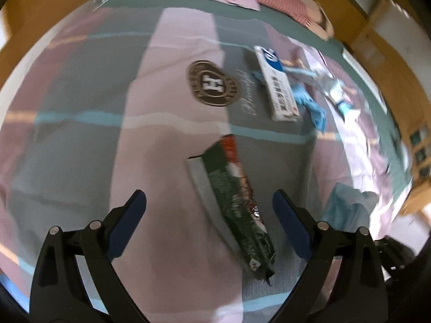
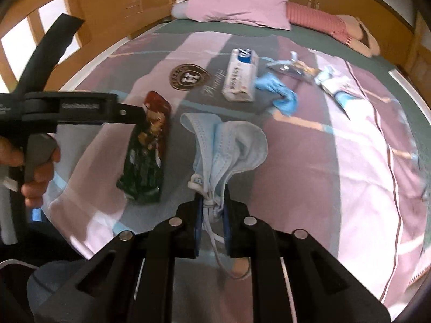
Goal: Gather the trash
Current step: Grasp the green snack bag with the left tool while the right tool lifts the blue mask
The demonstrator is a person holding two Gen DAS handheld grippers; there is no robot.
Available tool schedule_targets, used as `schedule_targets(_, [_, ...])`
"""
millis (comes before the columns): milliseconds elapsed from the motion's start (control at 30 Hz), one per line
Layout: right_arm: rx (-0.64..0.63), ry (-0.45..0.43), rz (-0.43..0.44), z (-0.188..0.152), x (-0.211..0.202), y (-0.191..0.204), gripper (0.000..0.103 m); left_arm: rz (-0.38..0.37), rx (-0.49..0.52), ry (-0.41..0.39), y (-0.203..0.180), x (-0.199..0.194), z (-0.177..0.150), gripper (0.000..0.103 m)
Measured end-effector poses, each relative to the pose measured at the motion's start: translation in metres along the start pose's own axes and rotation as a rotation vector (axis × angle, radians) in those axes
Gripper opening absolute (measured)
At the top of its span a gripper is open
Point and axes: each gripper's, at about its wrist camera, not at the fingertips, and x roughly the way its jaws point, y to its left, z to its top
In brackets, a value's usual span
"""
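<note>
A dark green snack wrapper [image 1: 237,204] lies on the bed between the open jaws of my left gripper [image 1: 209,204], which hovers just above it; the wrapper also shows in the right wrist view [image 2: 146,156]. My right gripper [image 2: 212,210] is shut on a crumpled light blue face mask [image 2: 229,145], held above the bed. Farther off lie a white and blue box [image 1: 277,88] [image 2: 240,76], a blue glove [image 1: 309,99] [image 2: 280,94] and a silvery blue wrapper [image 2: 291,67].
The bed has a pink, grey and green striped cover [image 2: 336,161] with a round emblem [image 2: 188,76]. A pink pillow [image 2: 237,0] lies at the head. Wooden bed frame [image 2: 107,2] surrounds it. The left gripper's handle and the hand [image 2: 35,150] show at left.
</note>
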Motion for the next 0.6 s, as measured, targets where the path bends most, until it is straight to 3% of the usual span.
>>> schedule_targets(33, [0.017, 0.002, -0.004, -0.002, 0.000, -0.003, 0.032, 0.011, 0.025, 0.000, -0.006, 0.003, 0.000, 0.094])
schedule_targets(67, [0.040, -0.001, -0.013, -0.003, 0.001, -0.005, 0.055, 0.016, 0.039, 0.003, -0.009, 0.006, 0.000, 0.094])
schedule_targets(133, [0.069, -0.017, -0.032, -0.006, 0.000, -0.008, 0.070, 0.028, 0.063, 0.022, -0.016, 0.014, 0.000, 0.094])
schedule_targets(300, [0.077, -0.009, -0.060, -0.002, 0.009, -0.010, 0.070, 0.055, 0.101, 0.067, -0.019, 0.030, -0.002, 0.093])
schedule_targets(400, [0.083, 0.003, -0.092, 0.000, 0.017, -0.012, 0.070, 0.065, 0.128, 0.111, -0.019, 0.040, -0.006, 0.080])
schedule_targets(500, [0.115, 0.019, -0.163, -0.001, 0.023, -0.020, 0.070, 0.107, 0.194, 0.102, -0.026, 0.043, -0.010, 0.072])
schedule_targets(600, [0.142, 0.029, -0.205, -0.004, 0.031, -0.028, 0.077, 0.094, 0.214, 0.093, -0.025, 0.039, -0.011, 0.056])
